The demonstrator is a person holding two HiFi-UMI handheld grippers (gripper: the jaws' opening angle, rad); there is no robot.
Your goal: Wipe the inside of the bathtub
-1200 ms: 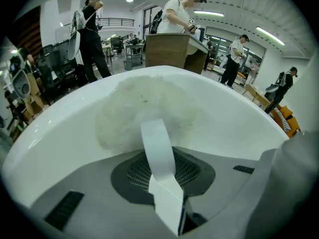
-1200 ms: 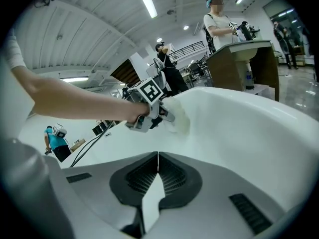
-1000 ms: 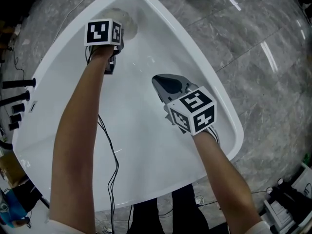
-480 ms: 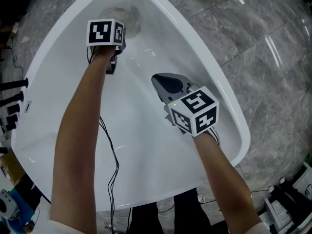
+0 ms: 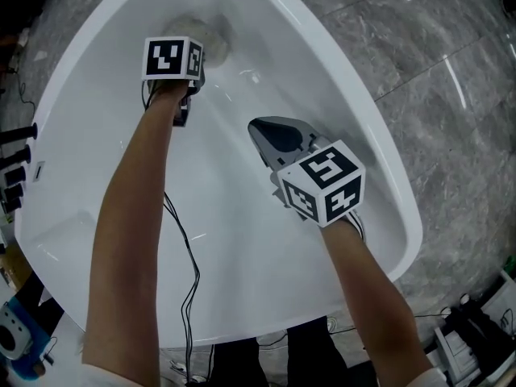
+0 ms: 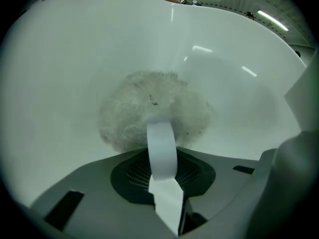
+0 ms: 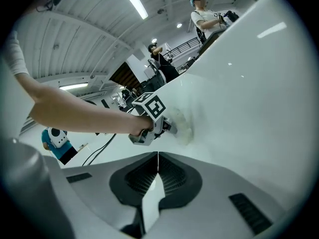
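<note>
While I am looking down into the white bathtub (image 5: 234,248), it is holding nothing loose but a fluffy grey-white pad (image 5: 211,39), which is pressing against the inner wall at the tub's far, narrow end. The left gripper (image 5: 193,59) is clenching the pad's white strap (image 6: 162,148) between its jaws. The strap is looping forward from the jaws onto the pad's round face. The tub's long axis is running away from the head camera, with the wide end nearest the wearer and the narrow end farthest.

The right gripper (image 5: 256,129) is hanging over the middle of the basin, nearer the right rim. Its jaws are pressing together with nothing between them, and it is pointing toward the far end, well apart from the pad. A black cable (image 5: 190,272) is trailing over the tub's near part beside the left arm (image 5: 133,216).

Around the tub, grey veined stone flooring (image 5: 451,79) is reflecting strip lights — and in the right gripper view, people (image 7: 207,14) are standing beyond the rim.
</note>
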